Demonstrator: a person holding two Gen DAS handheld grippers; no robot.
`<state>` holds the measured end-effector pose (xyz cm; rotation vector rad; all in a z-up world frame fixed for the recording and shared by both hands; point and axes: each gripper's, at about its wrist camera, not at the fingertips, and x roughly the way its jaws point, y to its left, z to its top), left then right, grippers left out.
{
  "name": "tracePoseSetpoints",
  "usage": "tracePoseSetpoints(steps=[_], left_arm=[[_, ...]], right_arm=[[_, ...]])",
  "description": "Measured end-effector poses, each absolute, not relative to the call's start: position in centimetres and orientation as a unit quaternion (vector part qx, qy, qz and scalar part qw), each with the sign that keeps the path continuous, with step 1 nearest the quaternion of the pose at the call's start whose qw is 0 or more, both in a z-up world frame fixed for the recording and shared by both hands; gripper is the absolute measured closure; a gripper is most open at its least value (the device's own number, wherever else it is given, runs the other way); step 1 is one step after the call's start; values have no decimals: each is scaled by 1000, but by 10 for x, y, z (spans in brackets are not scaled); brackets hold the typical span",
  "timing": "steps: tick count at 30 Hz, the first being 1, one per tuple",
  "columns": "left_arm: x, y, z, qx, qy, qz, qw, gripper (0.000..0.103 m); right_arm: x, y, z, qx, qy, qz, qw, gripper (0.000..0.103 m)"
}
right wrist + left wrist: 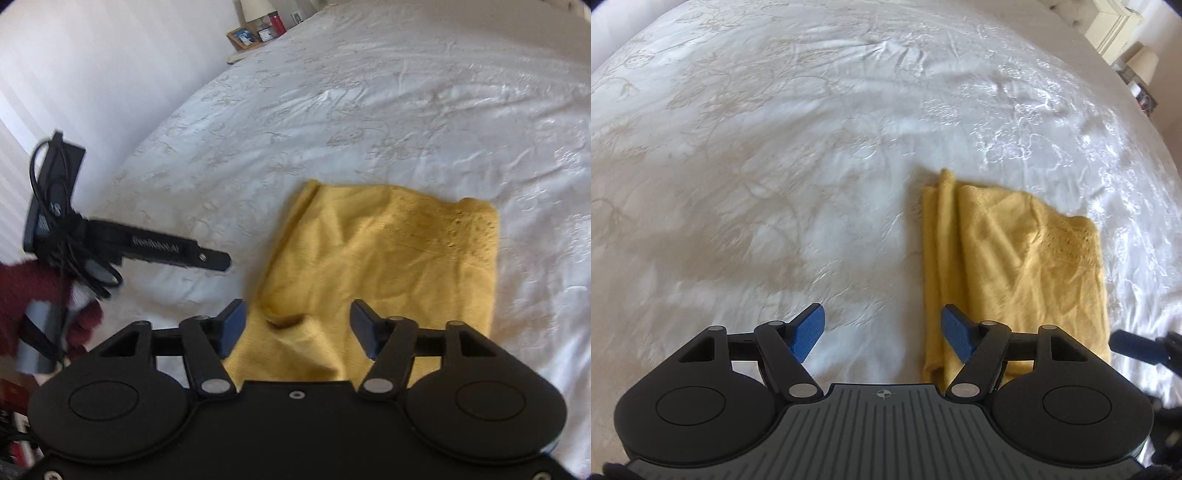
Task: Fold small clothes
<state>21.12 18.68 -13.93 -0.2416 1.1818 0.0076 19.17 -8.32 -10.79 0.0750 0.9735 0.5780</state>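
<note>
left hand-held gripper (881,330): wide, empty | right hand-held gripper (295,326): wide, nothing gripped | risk: low fingers snag yellow cloth (373,266), undoing fold on bed (369,110)

Yellow garment (380,266): one small piece of mustard-yellow knit cloth, folded into a rough rectangle, lying flat and creased on the white bedspread (369,110). Openwork stitching runs near its far right corner. Long folded edges layer along its left side, seen from the left wrist (1015,266). Position: directly ahead of and beneath the right gripper (297,325), its near edge between those spread fingers with a small raised pucker there, untouched; to the right of the left gripper (882,332), just under its right fingertip.
</note>
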Motion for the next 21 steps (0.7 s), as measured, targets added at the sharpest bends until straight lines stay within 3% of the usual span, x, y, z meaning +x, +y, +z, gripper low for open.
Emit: tracePoseSetpoints(steps=[1,7,9,11,15,16,17,21], left_arm=[[215,184,-139,-114,555,-1,824,35],[238,168,-143,-119,567,-32,814,34],[244,163,-145,-119,575,-46,808,35],[247,157,-147,-121,579,-61,804,34],[248,150,-151,-140,584,-92,794,34],[248,149,-152,-145,587,-98,791,29],[249,146,-154,-150,589,-102,787,23],[252,140,-160,-166,598,-108,777,10]], right_arm=[[185,-81,-109,5,457,247,854,18],[166,-61,-121,-84,436,255,859,22],[164,-51,-127,-105,437,271,851,31],[166,-42,-134,-127,444,290,838,51],[170,-31,-148,-144,453,304,826,60],[171,-31,-148,-145,453,310,823,87],[173,-33,-147,-134,457,322,818,92],[173,-51,-127,-70,445,342,825,92]])
